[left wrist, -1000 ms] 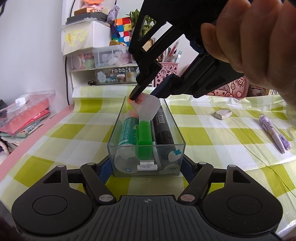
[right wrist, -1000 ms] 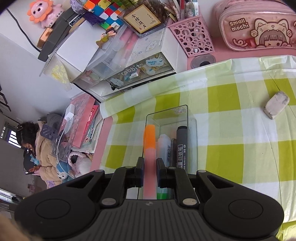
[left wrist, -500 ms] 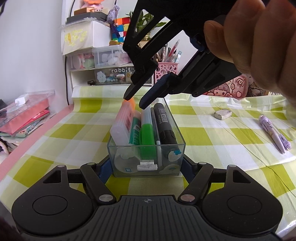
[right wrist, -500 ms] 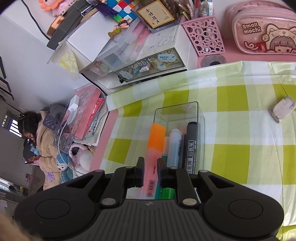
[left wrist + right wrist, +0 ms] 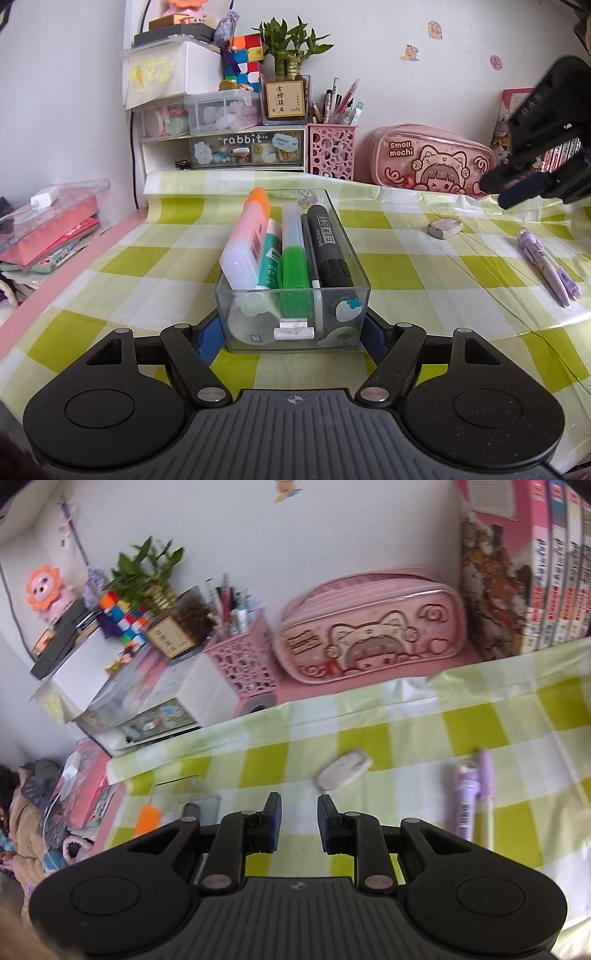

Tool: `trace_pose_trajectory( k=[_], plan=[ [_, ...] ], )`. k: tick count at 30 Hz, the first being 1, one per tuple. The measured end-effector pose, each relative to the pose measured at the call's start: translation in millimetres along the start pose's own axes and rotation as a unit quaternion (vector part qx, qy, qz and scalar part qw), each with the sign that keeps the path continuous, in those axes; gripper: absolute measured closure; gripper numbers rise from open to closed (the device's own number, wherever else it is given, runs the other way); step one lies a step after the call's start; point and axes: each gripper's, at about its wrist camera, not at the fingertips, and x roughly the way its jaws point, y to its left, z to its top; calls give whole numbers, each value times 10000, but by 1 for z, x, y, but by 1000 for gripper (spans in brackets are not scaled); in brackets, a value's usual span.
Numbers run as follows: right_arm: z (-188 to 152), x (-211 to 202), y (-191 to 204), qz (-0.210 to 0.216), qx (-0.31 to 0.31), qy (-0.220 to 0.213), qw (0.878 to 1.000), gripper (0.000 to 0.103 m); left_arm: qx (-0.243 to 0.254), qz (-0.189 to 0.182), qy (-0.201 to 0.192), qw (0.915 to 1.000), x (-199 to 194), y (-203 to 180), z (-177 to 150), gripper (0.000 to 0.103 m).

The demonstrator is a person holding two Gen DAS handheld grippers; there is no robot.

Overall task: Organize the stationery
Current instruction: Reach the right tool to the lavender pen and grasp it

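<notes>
Left gripper [image 5: 293, 332]: jaws clamped on clear box [image 5: 291, 325].
Right gripper [image 5: 297, 821]: jaws opening, nothing between.
Eraser [image 5: 343, 774]: 12 o'clock of right gripper.

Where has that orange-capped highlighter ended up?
In the left wrist view, the orange-capped highlighter lies in the clear box, along its left side beside the green-labelled glue stick, its orange cap pointing toward the shelves.

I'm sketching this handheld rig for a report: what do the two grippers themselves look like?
Both look alike: a matte black ribbed body flanked by two round black discs, angled black linkage arms with silver pivot screws, and blue-padded fingers. See the left gripper and right gripper. A small crosshair mark sits at the ribbed top. No cables show.
</notes>
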Motion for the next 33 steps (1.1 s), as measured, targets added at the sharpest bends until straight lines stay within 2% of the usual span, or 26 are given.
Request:
trace_pose_trajectory(
  k=[4, 8, 15, 18, 21, 24, 30, 33],
  plan=[
    [-3, -7, -36, -540, -1, -170, 9984, 90, 3, 6, 0, 10000, 1, 0, 0, 31],
    [-10, -7, -62, -935, 18, -149, 9955, 90, 14, 16, -7, 10000, 1, 0, 0, 31],
    [-9, -6, -68, -996, -179, -114, 9948, 90, 16, 16, -8, 10000, 1, 0, 0, 31],
    [-5, 5, -59, -1062, -430, 87, 9934, 90, 19, 13, -9, 10000, 1, 0, 0, 31],
    [-3, 15, -52, -1335, -649, 240, 9886, 90, 17, 14, -7, 10000, 1, 0, 1, 31],
    [-4, 23, -49, -1337, -788, 356, 9872, 91, 17, 14, -8, 10000, 1, 0, 1, 31],
    [-10, 27, -48, -1381, -792, 385, 9865, 97, 15, 15, -5, 10000, 1, 0, 1, 31],
    [-10, 24, -52, -1197, -547, 356, 9907, 97, 13, 16, -6, 10000, 1, 0, 1, 31]
  ],
)
